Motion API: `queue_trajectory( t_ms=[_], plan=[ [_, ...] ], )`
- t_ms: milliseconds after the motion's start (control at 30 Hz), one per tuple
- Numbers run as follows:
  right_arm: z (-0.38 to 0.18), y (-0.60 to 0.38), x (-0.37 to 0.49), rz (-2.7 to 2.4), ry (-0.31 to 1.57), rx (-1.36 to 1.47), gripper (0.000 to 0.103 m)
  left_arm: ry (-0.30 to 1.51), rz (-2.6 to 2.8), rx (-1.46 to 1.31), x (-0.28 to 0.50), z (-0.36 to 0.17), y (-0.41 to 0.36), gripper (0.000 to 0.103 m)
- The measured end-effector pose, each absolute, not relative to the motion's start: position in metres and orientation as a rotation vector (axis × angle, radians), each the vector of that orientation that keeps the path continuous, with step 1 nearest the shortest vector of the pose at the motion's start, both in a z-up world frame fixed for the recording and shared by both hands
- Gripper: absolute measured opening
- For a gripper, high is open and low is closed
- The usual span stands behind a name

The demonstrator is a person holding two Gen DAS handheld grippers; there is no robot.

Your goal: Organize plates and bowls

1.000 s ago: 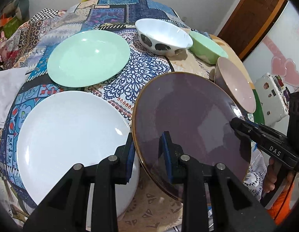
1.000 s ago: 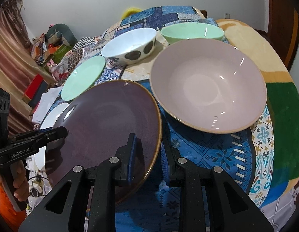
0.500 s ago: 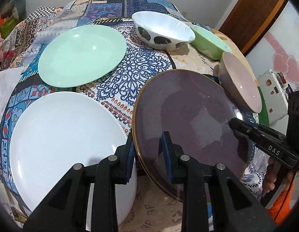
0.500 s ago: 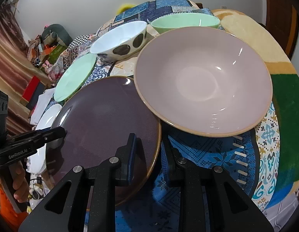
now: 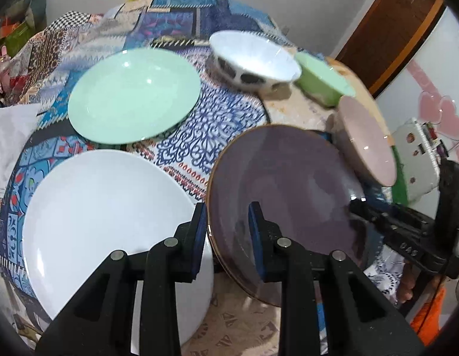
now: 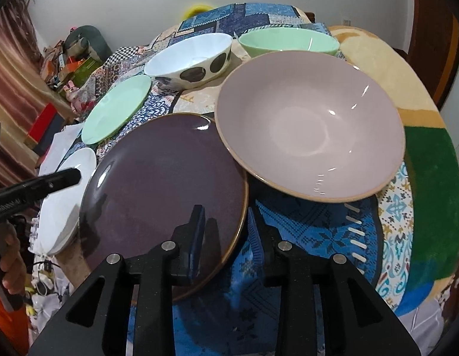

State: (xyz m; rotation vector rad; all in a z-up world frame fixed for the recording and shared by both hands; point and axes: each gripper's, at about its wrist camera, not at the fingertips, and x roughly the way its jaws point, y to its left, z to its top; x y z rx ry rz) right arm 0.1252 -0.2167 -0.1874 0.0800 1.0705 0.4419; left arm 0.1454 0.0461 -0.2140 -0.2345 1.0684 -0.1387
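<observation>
A dark purple plate [image 5: 283, 184] with a gold rim hangs tilted over the table between my two grippers. My left gripper [image 5: 228, 228] is shut on its near left rim, beside the white plate [image 5: 104, 207]. My right gripper [image 6: 226, 231] straddles the opposite rim of the purple plate [image 6: 164, 172]; its jaws are opening, with a thin gap between the rim and the outer pad. The pink bowl [image 6: 309, 124] overlaps the plate's far edge in the right wrist view. Each gripper's tip shows in the other's view: the right gripper [image 5: 360, 206] and the left gripper [image 6: 63, 178].
A mint green plate [image 5: 134, 95] lies behind the white one. A white bowl with dark spots [image 5: 253, 56] and a green bowl [image 5: 321, 80] stand at the back. A patterned cloth [image 6: 318, 231] covers the table. A hand [image 6: 12, 270] grips the left tool's handle.
The right gripper's jaws have widened slightly around the plate's rim. In the right wrist view the pink bowl's rim now overlaps the purple plate. The left grip is unchanged.
</observation>
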Motion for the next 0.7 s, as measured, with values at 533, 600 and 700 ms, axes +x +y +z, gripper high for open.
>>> queue_trajectory(
  t_ms=[533, 600, 700],
  plan=[
    [-0.139, -0.171, 0.106, 0.521, 0.948, 0.037, 0.054, 0.877, 0.028, -0.179, 0.087, -0.159, 0.088, 0.079],
    [-0.138, -0.158, 0.105, 0.544, 0.945, 0.022, 0.054, 0.873, 0.044, -0.186, 0.081, -0.159, 0.097, 0.086],
    [-0.140, -0.139, 0.105, 0.573, 0.951, 0.003, 0.054, 0.876, 0.081, -0.189, 0.071, -0.163, 0.115, 0.087]
  ],
)
